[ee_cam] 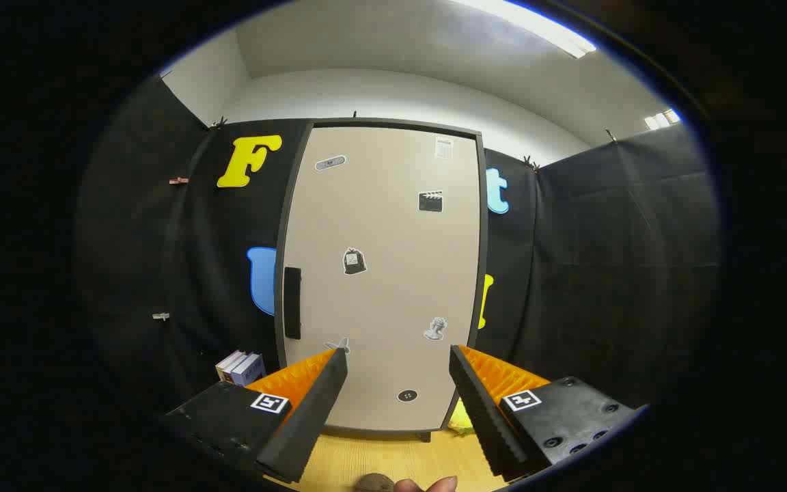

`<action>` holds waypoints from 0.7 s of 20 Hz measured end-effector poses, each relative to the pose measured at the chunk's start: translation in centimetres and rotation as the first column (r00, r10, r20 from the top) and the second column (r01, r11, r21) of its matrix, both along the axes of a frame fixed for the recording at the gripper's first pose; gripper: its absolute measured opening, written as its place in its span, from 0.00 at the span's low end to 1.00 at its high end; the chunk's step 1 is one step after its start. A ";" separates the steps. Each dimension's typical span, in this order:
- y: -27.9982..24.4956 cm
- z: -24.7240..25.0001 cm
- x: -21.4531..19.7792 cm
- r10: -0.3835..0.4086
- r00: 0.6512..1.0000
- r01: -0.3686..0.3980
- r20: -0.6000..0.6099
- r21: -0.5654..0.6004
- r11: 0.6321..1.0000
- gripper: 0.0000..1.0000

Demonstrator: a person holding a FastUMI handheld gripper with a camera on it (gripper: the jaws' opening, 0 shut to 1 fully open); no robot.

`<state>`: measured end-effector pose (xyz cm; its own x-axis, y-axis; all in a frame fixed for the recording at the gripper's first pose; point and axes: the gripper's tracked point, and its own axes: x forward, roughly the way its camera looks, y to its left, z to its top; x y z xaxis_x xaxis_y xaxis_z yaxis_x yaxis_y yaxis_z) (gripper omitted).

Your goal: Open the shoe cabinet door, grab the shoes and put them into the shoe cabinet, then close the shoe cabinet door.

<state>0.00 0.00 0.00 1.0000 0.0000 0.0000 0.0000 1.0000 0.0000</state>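
Note:
The shoe cabinet (383, 225) stands upright ahead of me against the black cloth wall, its pale door closed inside a dark frame. A dark vertical handle (292, 303) sits on the door's left edge at mid height. Several small stickers dot the door. My gripper (398, 359) is open, fingers spread wide, with nothing between them; the lower part of the door shows through the gap, some way beyond the tips. Something yellow-green (460, 418) peeks out at the cabinet's lower right corner, mostly hidden by the right finger.
A few books (240, 367) stand on the floor left of the cabinet. A wooden floor (393, 454) runs from me to the cabinet's base. A person's fingertips (427, 485) and a dark rounded object (374, 482) show just under the gripper.

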 end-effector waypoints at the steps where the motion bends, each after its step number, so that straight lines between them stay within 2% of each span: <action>1: 0.0 0.1 0.0 -0.002 1.000 0.002 0.002 -0.001 1.000 0.97; 14: -0.2 -0.1 0.1 -0.013 1.000 0.013 0.007 -0.015 1.000 0.97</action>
<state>0.07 -0.17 -0.06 0.9999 -0.0127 0.0067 0.0128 0.9998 -0.0149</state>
